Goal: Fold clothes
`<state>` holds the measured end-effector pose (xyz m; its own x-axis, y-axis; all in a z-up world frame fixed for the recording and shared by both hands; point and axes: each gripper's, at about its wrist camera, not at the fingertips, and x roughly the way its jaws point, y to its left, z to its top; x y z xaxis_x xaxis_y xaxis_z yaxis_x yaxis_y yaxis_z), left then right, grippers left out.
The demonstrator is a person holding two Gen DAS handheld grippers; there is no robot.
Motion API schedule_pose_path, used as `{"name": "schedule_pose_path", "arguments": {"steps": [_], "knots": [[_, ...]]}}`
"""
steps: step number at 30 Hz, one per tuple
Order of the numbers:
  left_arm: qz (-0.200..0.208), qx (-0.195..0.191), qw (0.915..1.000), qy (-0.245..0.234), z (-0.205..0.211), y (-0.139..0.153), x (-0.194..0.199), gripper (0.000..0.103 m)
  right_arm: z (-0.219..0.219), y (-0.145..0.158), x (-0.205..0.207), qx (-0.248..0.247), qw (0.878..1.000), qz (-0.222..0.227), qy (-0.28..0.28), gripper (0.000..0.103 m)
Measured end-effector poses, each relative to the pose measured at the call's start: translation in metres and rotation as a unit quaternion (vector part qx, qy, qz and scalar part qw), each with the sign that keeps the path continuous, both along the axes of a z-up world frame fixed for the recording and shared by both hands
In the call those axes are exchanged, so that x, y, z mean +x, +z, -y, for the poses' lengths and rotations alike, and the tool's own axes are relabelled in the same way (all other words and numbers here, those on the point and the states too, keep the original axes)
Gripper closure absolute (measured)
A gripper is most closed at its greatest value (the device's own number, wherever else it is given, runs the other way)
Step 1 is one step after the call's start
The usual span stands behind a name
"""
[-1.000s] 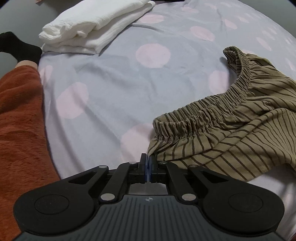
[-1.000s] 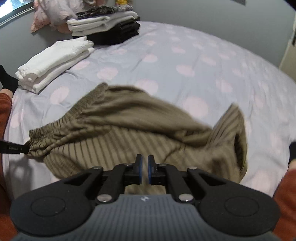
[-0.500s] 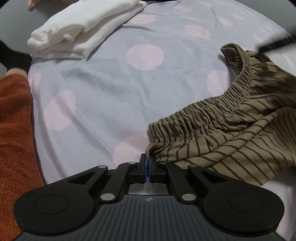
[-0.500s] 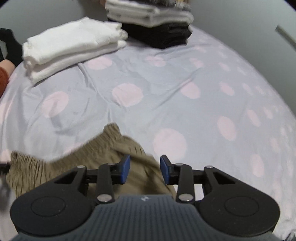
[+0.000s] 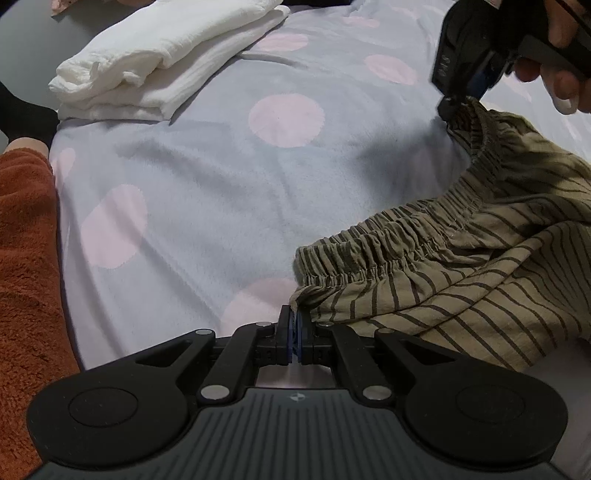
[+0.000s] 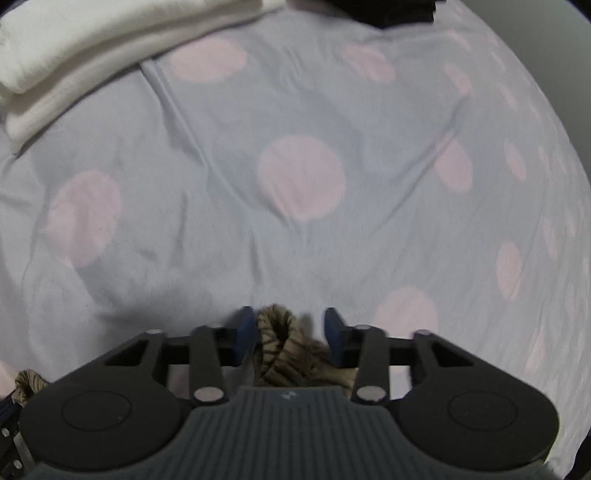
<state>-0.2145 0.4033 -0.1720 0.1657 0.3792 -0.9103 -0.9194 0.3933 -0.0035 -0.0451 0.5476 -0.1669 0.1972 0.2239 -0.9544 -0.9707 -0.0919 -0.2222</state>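
Note:
Olive shorts with dark stripes lie on the bed, elastic waistband facing me. My left gripper is shut on the near corner of that waistband. In the left wrist view my right gripper, held by a hand, stands over the far end of the waistband. In the right wrist view that bunched waistband end sits between the jaws of the right gripper. The jaws are closing. The left pad touches the cloth and a gap remains at the right pad.
The bedspread is lavender with pink dots. A folded white stack lies at the far left, also visible as white folds. A dark folded pile sits at the back. Orange fleece on the person borders the left edge.
The right gripper swept from above the middle of the shorts to the far waistband end, opened wide on the way, and now has cloth between narrower jaws. The left gripper kept its hold.

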Motion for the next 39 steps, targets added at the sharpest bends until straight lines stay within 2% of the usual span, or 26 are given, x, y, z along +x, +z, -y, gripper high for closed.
{"name": "schedule_pose_path", "arguments": {"steps": [3,7,10,14,17,20,23,26,31,34,39], "knots": [[0.012,0.018,0.9998,0.000,0.004,0.006,-0.001,0.101,0.014,0.016,0.009,0.027,0.999,0.001,-0.020,0.090],[0.029,0.068,0.9972,-0.005,0.008,0.026,0.006,0.102,0.041,0.060,0.036,0.087,0.993,0.019,-0.073,0.092],[0.053,0.114,0.9920,-0.008,0.008,0.061,0.013,0.102,0.066,0.106,0.060,0.142,0.982,0.011,-0.123,0.092],[0.088,0.186,0.9784,-0.019,0.000,0.127,0.030,0.103,0.112,0.173,0.076,0.226,0.961,0.015,-0.156,0.093],[0.112,0.254,0.9602,-0.032,-0.005,0.194,0.047,0.103,0.140,0.230,0.091,0.292,0.938,0.026,-0.187,0.093],[0.144,0.318,0.9361,-0.044,0.002,0.264,0.059,0.103,0.174,0.292,0.106,0.373,0.899,0.020,-0.229,0.093],[0.173,0.365,0.9130,-0.055,0.021,0.318,0.068,0.103,0.216,0.344,0.110,0.449,0.858,0.022,-0.249,0.093],[0.189,0.408,0.8908,-0.067,0.044,0.350,0.069,0.103,0.264,0.382,0.107,0.512,0.819,0.020,-0.259,0.093],[0.204,0.453,0.8641,-0.079,0.075,0.372,0.056,0.103,0.329,0.405,0.089,0.582,0.771,0.021,-0.257,0.093],[0.206,0.471,0.8531,-0.090,0.093,0.384,0.044,0.103,0.361,0.412,0.074,0.603,0.754,0.015,-0.258,0.093],[0.215,0.477,0.8448,-0.110,0.109,0.403,0.022,0.102,0.397,0.414,0.049,0.617,0.742,-0.024,-0.259,0.093]]}}
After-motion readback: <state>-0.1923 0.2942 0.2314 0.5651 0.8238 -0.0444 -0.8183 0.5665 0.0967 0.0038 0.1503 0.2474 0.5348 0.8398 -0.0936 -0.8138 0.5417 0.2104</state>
